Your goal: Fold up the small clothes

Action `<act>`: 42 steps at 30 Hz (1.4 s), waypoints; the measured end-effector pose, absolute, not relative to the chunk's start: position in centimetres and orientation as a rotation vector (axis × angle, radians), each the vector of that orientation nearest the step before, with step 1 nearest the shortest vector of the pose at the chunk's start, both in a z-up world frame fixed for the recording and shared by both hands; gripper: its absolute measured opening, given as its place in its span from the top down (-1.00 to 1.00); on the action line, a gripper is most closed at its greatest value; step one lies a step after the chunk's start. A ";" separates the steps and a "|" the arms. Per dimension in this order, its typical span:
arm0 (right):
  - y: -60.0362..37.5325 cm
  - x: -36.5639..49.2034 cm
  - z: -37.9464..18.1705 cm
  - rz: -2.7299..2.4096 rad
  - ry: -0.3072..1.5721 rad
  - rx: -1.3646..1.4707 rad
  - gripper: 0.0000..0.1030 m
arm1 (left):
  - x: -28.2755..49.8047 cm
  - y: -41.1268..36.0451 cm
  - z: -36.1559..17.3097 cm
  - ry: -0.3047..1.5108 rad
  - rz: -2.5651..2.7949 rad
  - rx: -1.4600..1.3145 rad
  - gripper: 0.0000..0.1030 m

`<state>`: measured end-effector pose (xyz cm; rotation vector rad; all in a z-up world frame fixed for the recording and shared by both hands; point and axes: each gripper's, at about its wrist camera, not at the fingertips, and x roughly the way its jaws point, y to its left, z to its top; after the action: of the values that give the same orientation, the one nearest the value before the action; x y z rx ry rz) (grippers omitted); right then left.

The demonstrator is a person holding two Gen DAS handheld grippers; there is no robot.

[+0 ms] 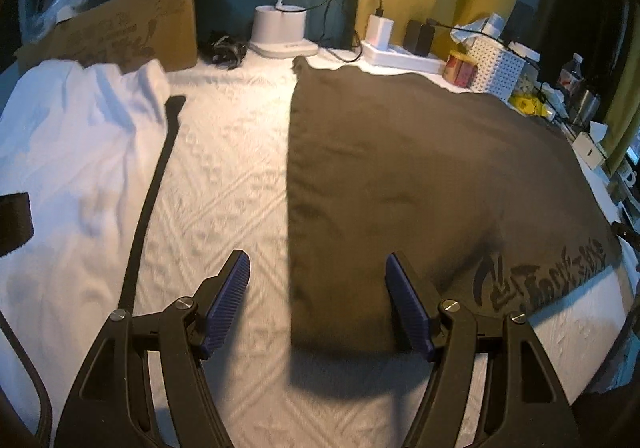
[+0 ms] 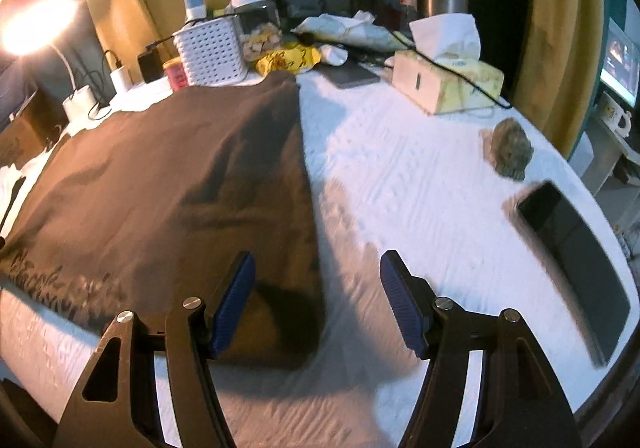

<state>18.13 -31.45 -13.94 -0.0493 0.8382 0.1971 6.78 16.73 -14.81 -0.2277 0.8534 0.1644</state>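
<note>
**Both grippers poised at the near corners of the brown shirt**

At the far left of the left wrist view a white garment (image 1: 76, 152) lies rumpled on the table (image 1: 224, 176), with a black strap (image 1: 154, 184) running along its right edge. It sits apart from the work area, probably put aside to keep the middle free for folding. Behind it stands a cardboard box (image 1: 132, 32), and a lamp base (image 1: 280, 32) sits further right against the wall.

The left gripper (image 1: 318, 288) is spread, nothing between its blue pads (image 1: 228, 304). It straddles the left edge of the brown shirt (image 1: 408, 176), near the corner closest to the camera. That placement suggests a pinch at that corner comes next.

The shirt is the task's thing. It lies flat in the middle of the table as 1 long panel with straight side edges, its printed lettering along the near hem. It appears to have its sides already folded in, though that is a judgement.

The right gripper (image 2: 318, 288) is likewise spread and empty, hovering over the shirt's near right corner, mirroring the left. 2 matching holds would let the hem be lifted evenly.

To the right lie a tissue box (image 2: 448, 84), a small greenish lump (image 2: 512, 148) and a phone (image 2: 576, 268), clear of the shirt.
</note>
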 end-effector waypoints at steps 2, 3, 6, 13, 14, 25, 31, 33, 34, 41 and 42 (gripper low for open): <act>-31.1 17.7 -14.3 0.192 0.846 -0.065 -0.33 | 6.1 16.5 -14.7 0.853 0.191 -0.265 -0.37; -31.1 17.3 -14.6 0.184 0.850 -0.069 -0.33 | 5.9 16.1 -14.7 0.853 0.184 -0.266 -0.37; -31.4 16.7 -14.7 0.180 0.842 -0.047 -0.29 | 5.6 15.7 -15.2 0.862 0.186 -0.251 -0.37; -30.3 16.1 -14.9 0.200 0.800 -0.031 0.23 | 5.8 14.8 -15.5 0.852 0.186 -0.154 -0.37; -29.9 16.1 -15.0 0.207 0.793 -0.035 0.41 | 5.9 14.7 -15.5 0.853 0.187 -0.151 -0.37; -30.2 16.0 -13.5 0.234 0.736 -0.091 0.81 | 5.8 13.9 -14.7 0.855 0.095 -0.165 0.81; -30.7 15.6 -11.9 0.222 0.707 -0.119 0.81 | 4.5 13.3 -13.7 0.847 0.061 -0.187 0.84; -31.0 15.5 -11.5 0.215 0.704 -0.125 0.81 | 4.1 12.9 -13.7 0.853 0.047 -0.192 0.84; -31.2 15.3 -11.5 0.211 0.706 -0.131 0.81 | 3.9 12.7 -13.6 0.855 0.040 -0.196 0.84; -31.7 13.6 -12.3 0.195 0.733 -0.162 0.81 | 2.7 12.1 -13.3 0.858 0.015 -0.206 0.85; -31.8 13.3 -12.4 0.193 0.736 -0.163 0.81 | 2.5 12.1 -13.3 0.859 0.011 -0.204 0.85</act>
<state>13.32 -31.83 -12.38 -0.1627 0.7361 0.1927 2.54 12.05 -13.30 -0.2038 0.8587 0.0115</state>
